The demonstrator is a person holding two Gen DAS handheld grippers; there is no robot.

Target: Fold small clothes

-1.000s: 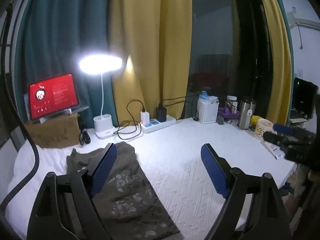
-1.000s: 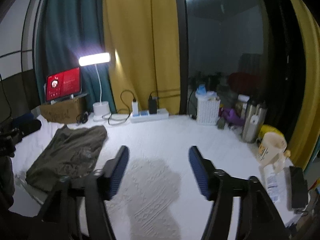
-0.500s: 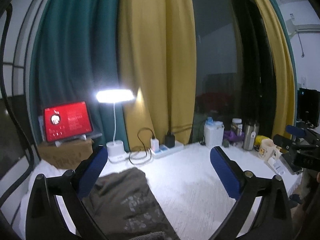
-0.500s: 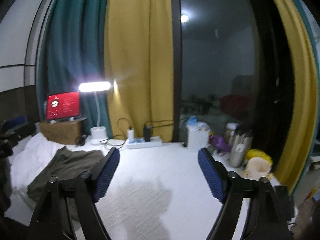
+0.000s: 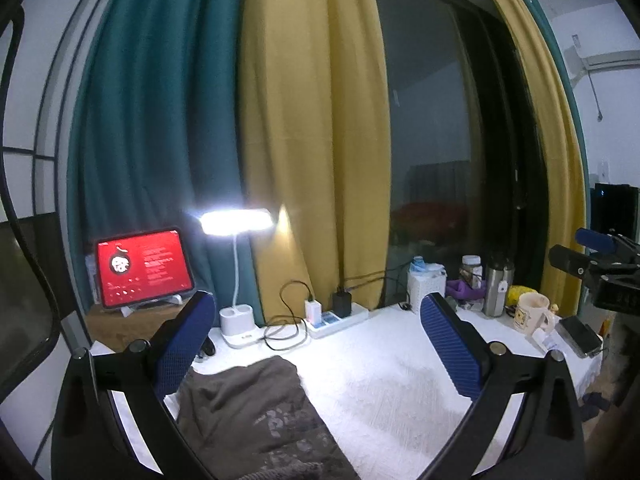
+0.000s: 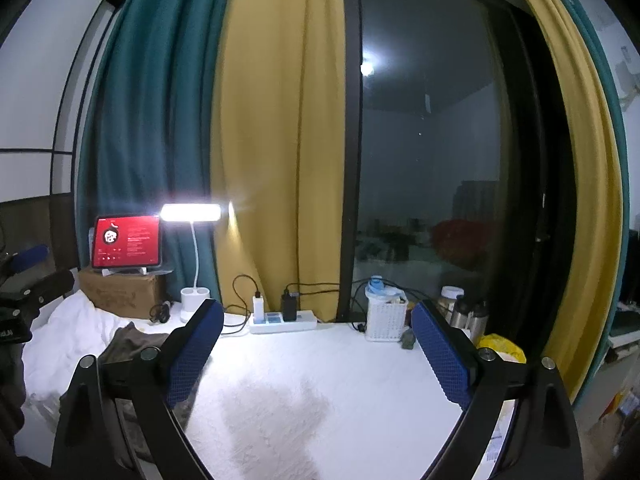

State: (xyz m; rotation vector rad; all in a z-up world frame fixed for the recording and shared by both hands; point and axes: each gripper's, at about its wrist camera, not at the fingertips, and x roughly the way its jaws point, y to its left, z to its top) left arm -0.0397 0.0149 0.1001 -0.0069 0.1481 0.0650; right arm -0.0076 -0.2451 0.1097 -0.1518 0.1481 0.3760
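Olive cloth (image 5: 256, 412) is left folded flat on the tabletop (image 5: 384, 392) below the left claw (image 5: 316, 348), both claws having just been released wider and raised, the right claw (image 6: 316, 354) empty too.

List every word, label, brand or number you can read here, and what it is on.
No text here can be read.
Tablet: white lines of text on a red screen, too small and blurred.
Mug: a printed mark, blurred.
Clothes: a pale print, not legible.
Power strip: blue labels, too small.
Left gripper body: pale letters at the frame edge, cut off.
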